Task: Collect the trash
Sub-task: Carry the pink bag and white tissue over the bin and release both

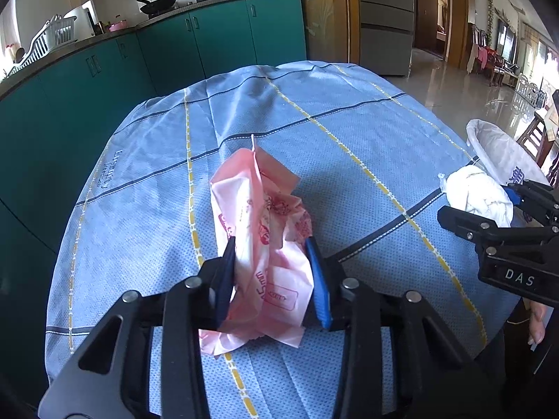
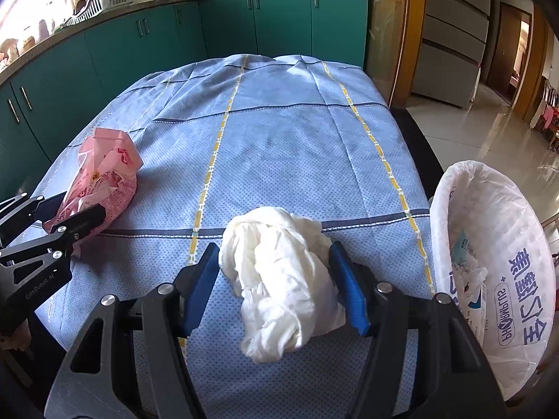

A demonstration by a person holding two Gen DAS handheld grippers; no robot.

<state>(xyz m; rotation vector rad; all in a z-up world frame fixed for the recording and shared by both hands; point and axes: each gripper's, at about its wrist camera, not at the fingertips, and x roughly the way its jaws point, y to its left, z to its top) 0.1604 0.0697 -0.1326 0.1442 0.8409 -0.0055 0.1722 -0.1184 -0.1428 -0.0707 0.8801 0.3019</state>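
Note:
A crumpled pink plastic wrapper (image 1: pixel 260 234) lies on the blue checked tablecloth (image 1: pixel 314 132). My left gripper (image 1: pixel 270 244) is shut on it, blue pads pressing both sides. The wrapper also shows at the left of the right wrist view (image 2: pixel 101 181). My right gripper (image 2: pixel 274 255) is shut on a crumpled white tissue wad (image 2: pixel 283 279), which shows at the right of the left wrist view (image 1: pixel 478 195). A trash bin lined with a white bag (image 2: pixel 489 244) stands just past the table's right edge, with some trash inside.
Green kitchen cabinets (image 1: pixel 104 70) run behind and left of the table, with pots and a dish rack on the counter. A fridge (image 1: pixel 384 17) and an open tiled floor (image 2: pixel 489 122) lie to the right. The tablecloth (image 2: pixel 279 122) stretches ahead.

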